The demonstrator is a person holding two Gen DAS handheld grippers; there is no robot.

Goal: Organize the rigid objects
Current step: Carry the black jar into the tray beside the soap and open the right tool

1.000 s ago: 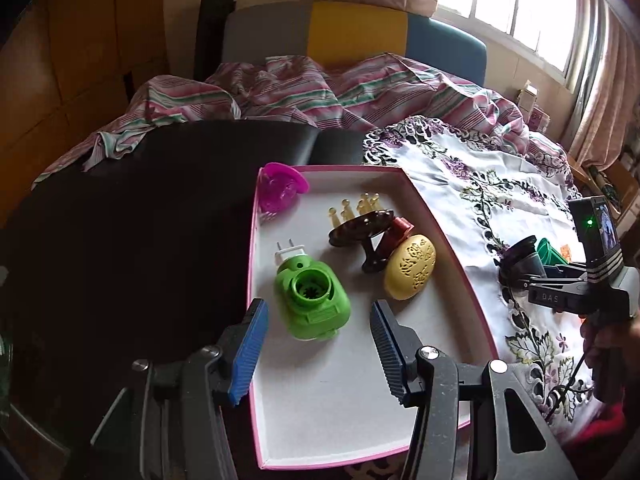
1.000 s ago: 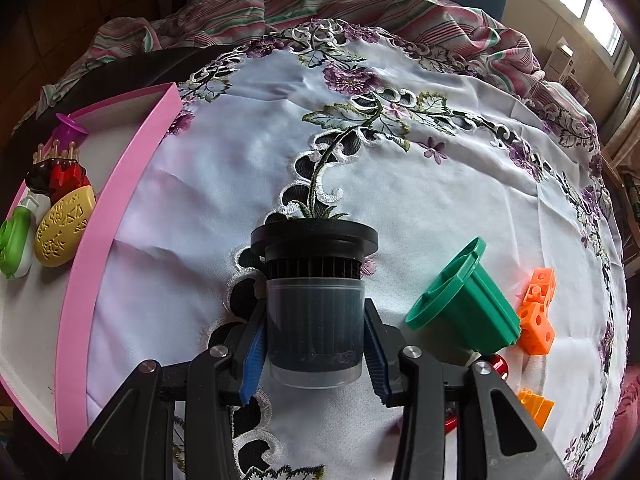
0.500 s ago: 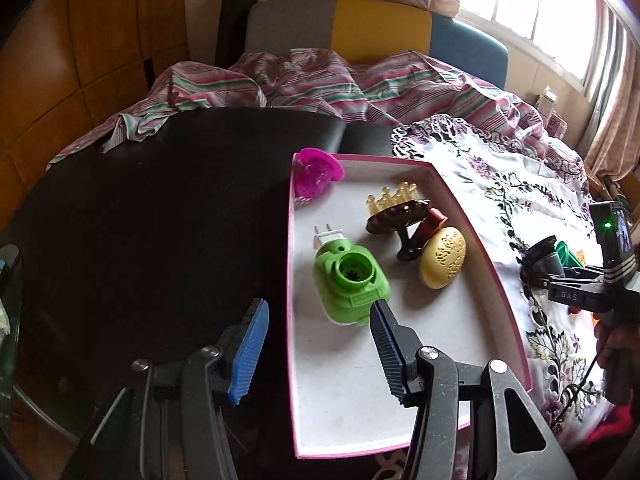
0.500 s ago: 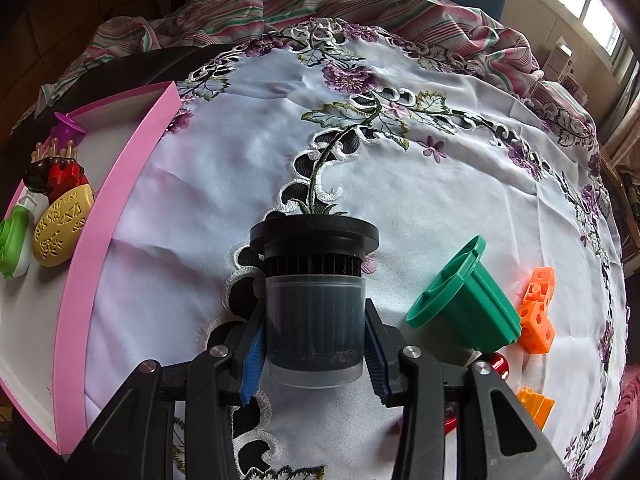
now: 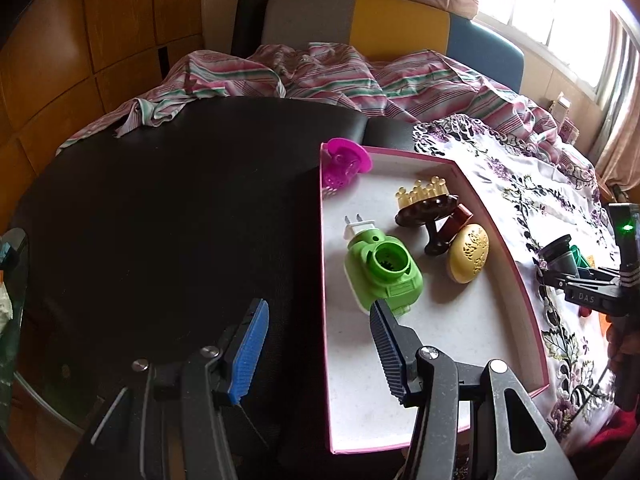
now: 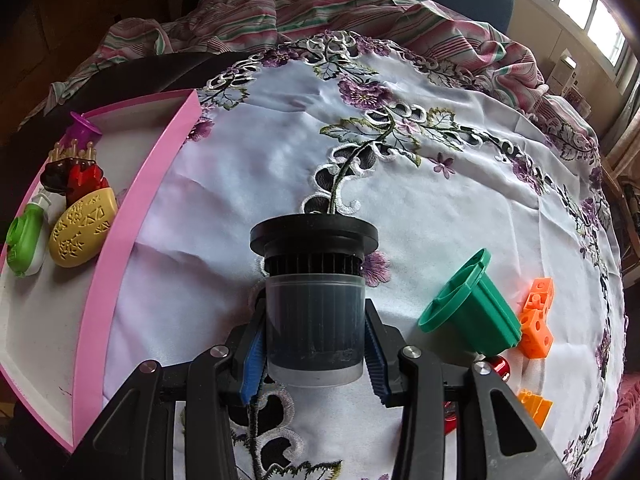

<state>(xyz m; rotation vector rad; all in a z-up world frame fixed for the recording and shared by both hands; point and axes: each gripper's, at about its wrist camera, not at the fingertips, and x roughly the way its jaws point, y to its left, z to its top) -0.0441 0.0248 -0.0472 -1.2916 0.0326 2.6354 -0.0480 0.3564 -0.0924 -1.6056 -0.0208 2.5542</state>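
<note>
My right gripper (image 6: 314, 354) is shut on a dark grey filter cup with a black ribbed cap (image 6: 315, 300), held over the embroidered white cloth (image 6: 400, 184). It also shows at the right of the left wrist view (image 5: 560, 254). My left gripper (image 5: 316, 344) is open and empty over the left rim of the pink tray (image 5: 323, 280). In the tray lie a green plug-in device (image 5: 382, 272), a gold oval case (image 5: 468, 254), a brown comb piece (image 5: 430, 206) and a magenta cup (image 5: 346, 160).
A green ridged cup (image 6: 472, 312) lies on its side right of my right gripper. Orange blocks (image 6: 536, 320) and a red piece (image 6: 500, 366) lie beyond it. A black tabletop (image 5: 160, 220) spreads left of the tray. Striped bedding (image 5: 320, 76) lies behind.
My left gripper has drawn back and to the left, from over the green device to the tray's left rim. The right gripper keeps hold of the filter cup and has hardly moved.
</note>
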